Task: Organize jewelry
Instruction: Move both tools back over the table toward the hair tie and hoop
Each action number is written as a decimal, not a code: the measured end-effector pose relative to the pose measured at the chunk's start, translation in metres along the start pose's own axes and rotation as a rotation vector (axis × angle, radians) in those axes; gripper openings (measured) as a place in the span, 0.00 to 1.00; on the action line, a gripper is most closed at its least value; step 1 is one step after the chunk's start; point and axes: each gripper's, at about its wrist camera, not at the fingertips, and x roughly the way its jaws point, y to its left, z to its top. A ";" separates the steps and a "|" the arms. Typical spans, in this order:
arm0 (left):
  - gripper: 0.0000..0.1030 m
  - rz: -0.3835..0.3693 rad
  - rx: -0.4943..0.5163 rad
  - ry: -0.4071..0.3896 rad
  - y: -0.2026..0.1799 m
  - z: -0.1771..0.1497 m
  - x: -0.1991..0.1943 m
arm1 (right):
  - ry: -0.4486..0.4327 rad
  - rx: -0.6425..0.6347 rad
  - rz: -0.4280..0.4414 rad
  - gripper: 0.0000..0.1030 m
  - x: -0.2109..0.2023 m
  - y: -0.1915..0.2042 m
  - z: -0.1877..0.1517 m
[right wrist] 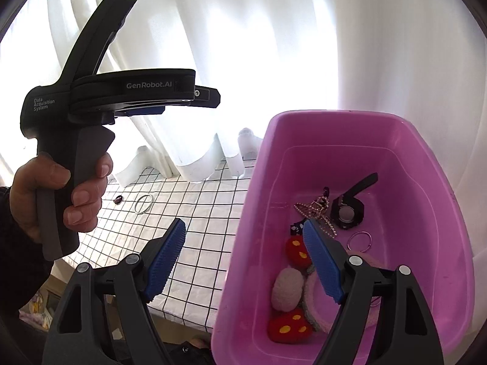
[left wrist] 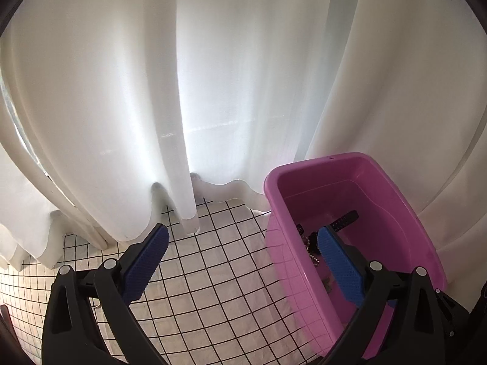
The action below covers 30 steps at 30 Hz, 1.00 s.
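Inside pink bin (right wrist: 426, 164): watch (right wrist: 347, 211), bead chain (right wrist: 307, 208), plush mushrooms (right wrist: 289, 328).

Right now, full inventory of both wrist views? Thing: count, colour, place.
bin: 1, pink, on the checked cloth, right
watch: 1, black, in bin, far end
bead chain: 1, pale metal, in bin beside watch
ring in bin: 1, silver, in bin near watch
plush headband: 1, red, yellow-spotted and off-white pads, in bin, near end
ring on cloth: 1, silver, on cloth left of bin
small dark piece: 1, dark, on cloth beside that ring
cloth: 1, white, black grid
curtain: white, behind
left gripper: black, blue pads, open, empty
right gripper: same, open, empty
hand: 1, holding left gripper's handle
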 end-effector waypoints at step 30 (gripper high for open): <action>0.94 0.391 -0.478 0.088 0.243 -0.185 -0.100 | 0.195 -0.248 0.329 0.76 0.095 0.178 -0.004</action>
